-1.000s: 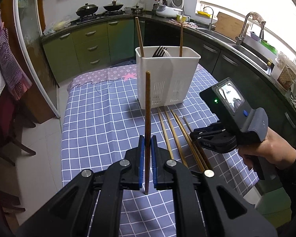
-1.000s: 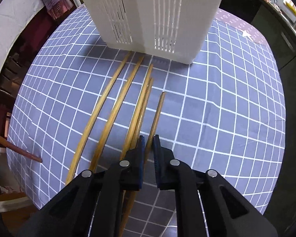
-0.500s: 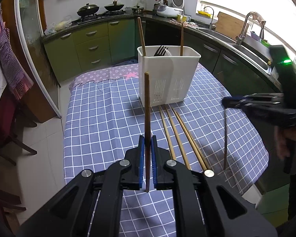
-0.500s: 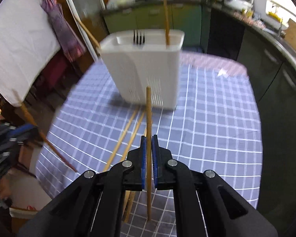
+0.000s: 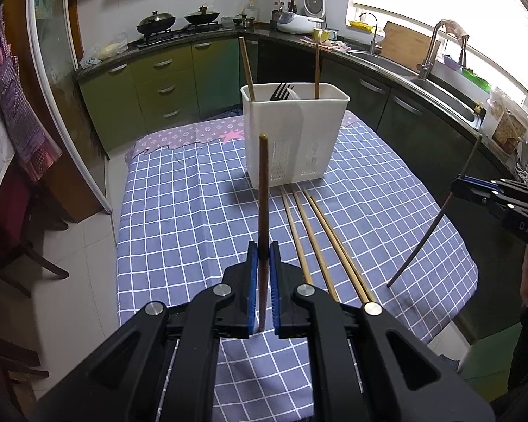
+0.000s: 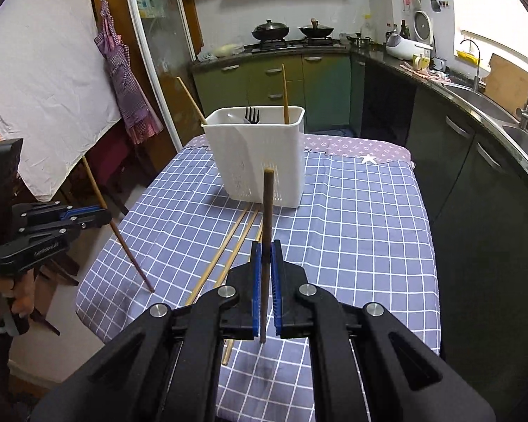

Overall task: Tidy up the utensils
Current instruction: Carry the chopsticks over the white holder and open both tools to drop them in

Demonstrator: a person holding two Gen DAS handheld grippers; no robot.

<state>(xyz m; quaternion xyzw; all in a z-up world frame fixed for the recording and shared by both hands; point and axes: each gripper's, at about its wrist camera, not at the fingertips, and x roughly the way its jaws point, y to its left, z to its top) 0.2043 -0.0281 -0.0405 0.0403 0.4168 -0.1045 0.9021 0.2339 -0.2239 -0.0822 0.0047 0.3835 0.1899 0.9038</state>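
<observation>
A white utensil holder (image 5: 295,133) (image 6: 260,154) stands on the checked tablecloth, with a black fork (image 5: 281,92) and two chopsticks (image 5: 316,70) in it. My left gripper (image 5: 263,256) is shut on a dark brown chopstick (image 5: 263,197), held upright above the table, short of the holder. My right gripper (image 6: 265,256) is shut on another chopstick (image 6: 267,211), also upright; it shows at the right edge of the left wrist view (image 5: 454,190). Three bamboo chopsticks (image 5: 320,242) (image 6: 225,249) lie on the cloth in front of the holder.
The table (image 5: 179,211) is covered by a blue checked cloth; its edges drop to the floor on the left and front. Green cabinets (image 5: 165,81), a stove with pans (image 5: 179,21) and a sink (image 5: 436,81) line the far walls. Chairs (image 5: 14,246) stand left.
My right gripper took one chopstick off the cloth, lifted it clear and turned it upright. My left gripper kept its chopstick and barely moved.
</observation>
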